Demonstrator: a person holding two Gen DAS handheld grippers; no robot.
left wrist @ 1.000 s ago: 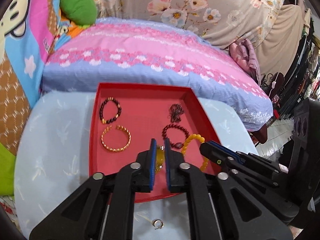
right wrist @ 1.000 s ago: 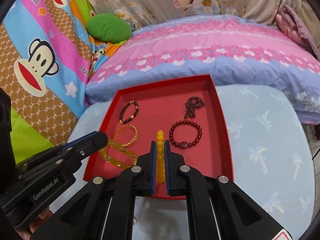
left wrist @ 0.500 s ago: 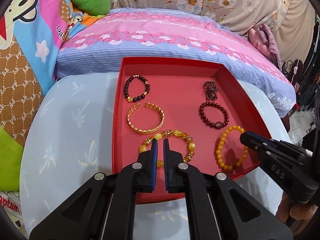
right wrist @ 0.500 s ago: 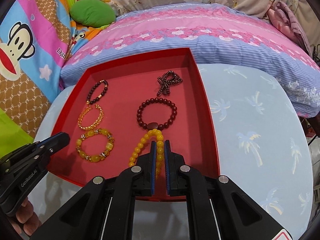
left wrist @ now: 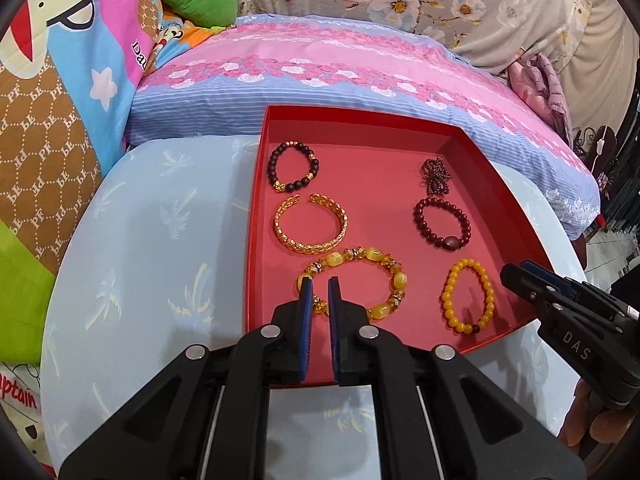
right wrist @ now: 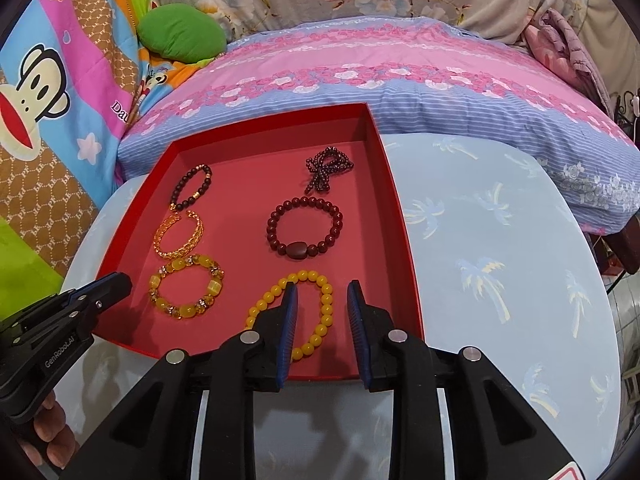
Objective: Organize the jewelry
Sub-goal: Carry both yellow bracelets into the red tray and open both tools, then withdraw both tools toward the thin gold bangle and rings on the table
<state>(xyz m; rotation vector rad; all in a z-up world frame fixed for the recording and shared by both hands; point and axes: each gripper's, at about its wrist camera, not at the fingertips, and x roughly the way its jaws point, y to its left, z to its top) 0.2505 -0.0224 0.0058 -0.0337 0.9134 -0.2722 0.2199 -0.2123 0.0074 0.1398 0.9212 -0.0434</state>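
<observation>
A red tray (left wrist: 256,216) (right wrist: 404,240) holds several bracelets. My left gripper (left wrist: 320,292) (right wrist: 120,282) is shut on the near-left small beads of the chunky amber bracelet (left wrist: 400,280) (right wrist: 178,266), which lies flat on the tray floor. My right gripper (right wrist: 322,296) (left wrist: 516,276) is opening. The right side of the yellow bead bracelet (right wrist: 264,304) (left wrist: 450,304) lies between its parted pads, and neither pad touches it. Farther back lie a gold cuff (left wrist: 304,246), a dark red bead bracelet (right wrist: 296,249), a black-and-gold bracelet (left wrist: 296,186) and a bunched garnet strand (right wrist: 326,168).
The tray sits on a round pale blue table (right wrist: 500,280) with a palm print. A pink and blue pillow (left wrist: 360,80) lies right behind it. A cartoon blanket (right wrist: 48,92) and a green cushion (right wrist: 180,32) are at the left. A person's fingers (right wrist: 44,432) hold the left gripper's handle.
Both grippers came down over the tray. The amber and yellow bracelets, dangling a second ago, now lie on the tray floor. The right jaws have parted off the yellow bracelet.
</observation>
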